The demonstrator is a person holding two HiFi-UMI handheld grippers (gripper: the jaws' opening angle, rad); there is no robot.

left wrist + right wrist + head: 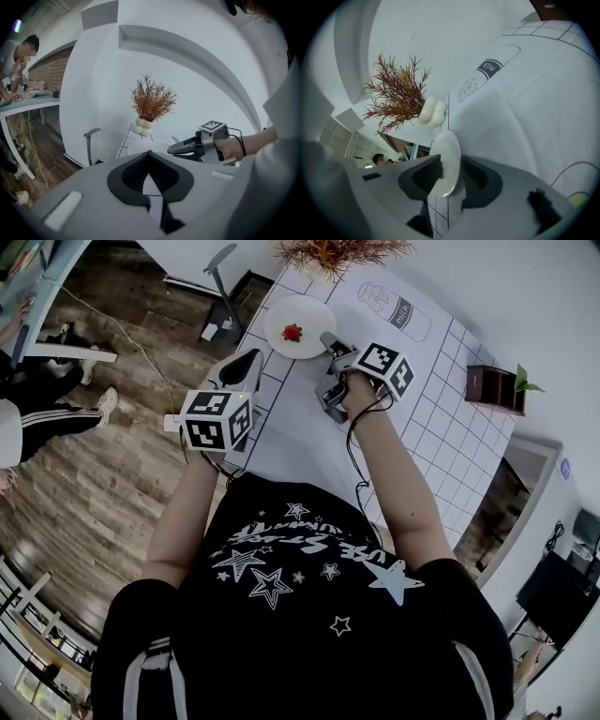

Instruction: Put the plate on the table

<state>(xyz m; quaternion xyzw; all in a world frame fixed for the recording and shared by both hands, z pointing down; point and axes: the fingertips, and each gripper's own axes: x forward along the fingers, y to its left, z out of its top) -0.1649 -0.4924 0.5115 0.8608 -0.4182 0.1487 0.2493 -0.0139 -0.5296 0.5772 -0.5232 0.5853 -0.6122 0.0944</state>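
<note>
Since the plate (298, 326) lies flat on the surface (309, 437) with its rim between the released jaws of the right gripper (330, 345), that gripper should draw straight back without clipping it, the left gripper (251, 358) clenched empty.

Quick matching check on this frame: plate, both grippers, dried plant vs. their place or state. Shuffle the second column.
Things:
1. plate
2. left gripper
3. right gripper
4. dried plant

Place or state:
A. jaws together, nothing between them
B. in a white vase at the far end of the table
C. flat on the table, a red item on it
D. jaws apart, the plate's rim between them

Pairs: 1-C, 2-A, 3-D, 4-B
</note>
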